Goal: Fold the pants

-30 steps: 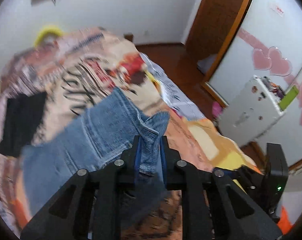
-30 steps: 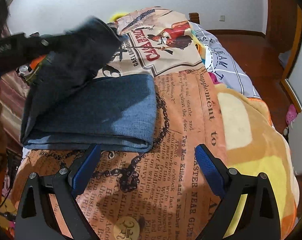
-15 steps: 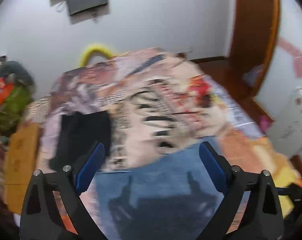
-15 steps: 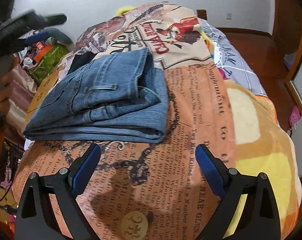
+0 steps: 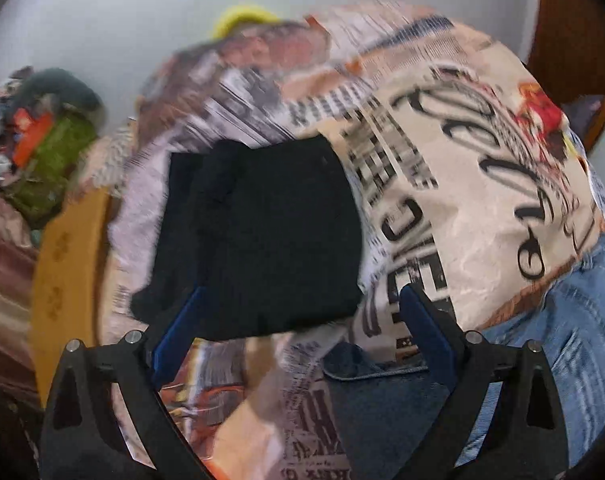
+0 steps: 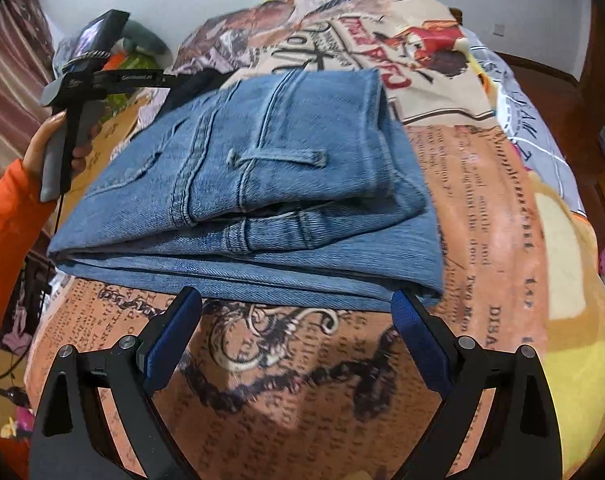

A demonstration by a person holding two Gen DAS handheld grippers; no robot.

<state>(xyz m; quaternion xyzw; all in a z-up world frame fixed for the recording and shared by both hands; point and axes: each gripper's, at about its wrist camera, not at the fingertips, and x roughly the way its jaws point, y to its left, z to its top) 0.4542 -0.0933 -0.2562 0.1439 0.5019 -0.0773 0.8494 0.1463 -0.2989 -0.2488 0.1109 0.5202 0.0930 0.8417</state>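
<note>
The blue jeans (image 6: 262,184) lie folded in a stack on the newspaper-print bedspread (image 6: 302,380). My right gripper (image 6: 296,336) stands open just in front of their near edge, with nothing between its fingers. In the left wrist view the jeans (image 5: 562,340) show only at the lower right. My left gripper (image 5: 298,328) is open and hangs over the near edge of a folded black garment (image 5: 262,240), gripping nothing. In the right wrist view a hand (image 6: 54,128) in an orange sleeve holds the left gripper's handle, left of the jeans.
A wooden board (image 5: 70,260) runs along the bed's left side, with a heap of green and orange things (image 5: 50,148) beyond it. A yellow blanket (image 6: 574,360) covers the bed's right side. Wooden floor (image 6: 542,72) lies past the right edge.
My left gripper let go of the jeans' corner, opened, and swung left to above the black garment. The jeans now lie folded over. My right gripper moved closer to their near edge.
</note>
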